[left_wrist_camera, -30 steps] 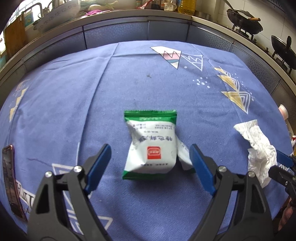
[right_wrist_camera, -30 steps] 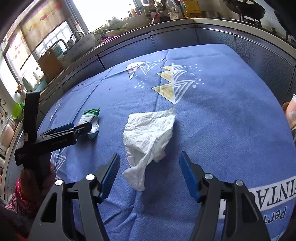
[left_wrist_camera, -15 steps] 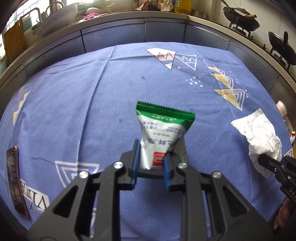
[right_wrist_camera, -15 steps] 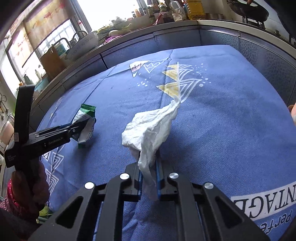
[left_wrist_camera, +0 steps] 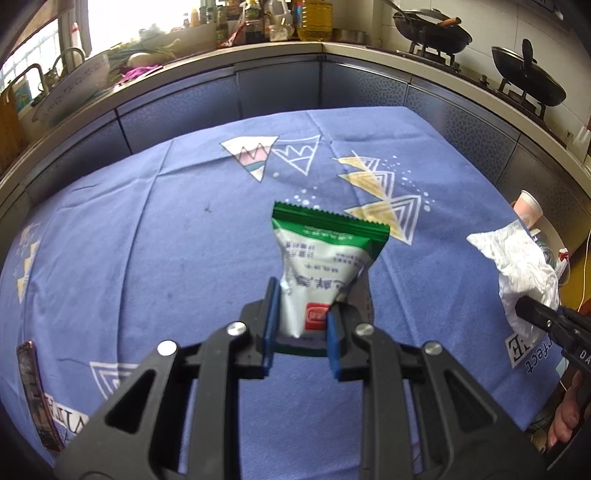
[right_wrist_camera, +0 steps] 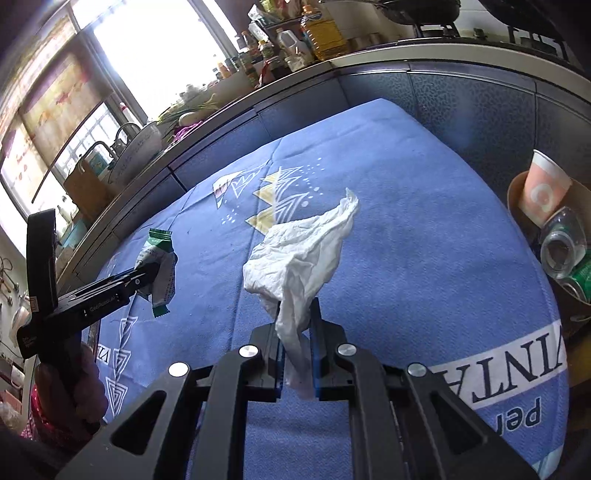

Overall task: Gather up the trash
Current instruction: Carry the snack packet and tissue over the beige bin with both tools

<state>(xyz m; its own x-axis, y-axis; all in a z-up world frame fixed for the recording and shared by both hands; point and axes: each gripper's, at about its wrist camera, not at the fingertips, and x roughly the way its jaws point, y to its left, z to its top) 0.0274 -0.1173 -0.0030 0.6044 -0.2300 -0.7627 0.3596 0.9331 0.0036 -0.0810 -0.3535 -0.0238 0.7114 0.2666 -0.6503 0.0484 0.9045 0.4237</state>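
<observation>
Kitchen counter (left_wrist_camera: 280, 55) curving behind, woks (left_wrist_camera: 432, 27) beside it; blue patterned tablecloth (left_wrist_camera: 147, 258) spread below. Green-and-white snack packet (left_wrist_camera: 325, 266), crinkled, lifted above the tablecloth, pinched in left gripper (left_wrist_camera: 300, 325). Crumpled white tissue (right_wrist_camera: 299, 254) hanging over the tablecloth, clamped in right gripper (right_wrist_camera: 297, 350). Trash bin (right_wrist_camera: 546, 236) beside the tablecloth's edge.
</observation>
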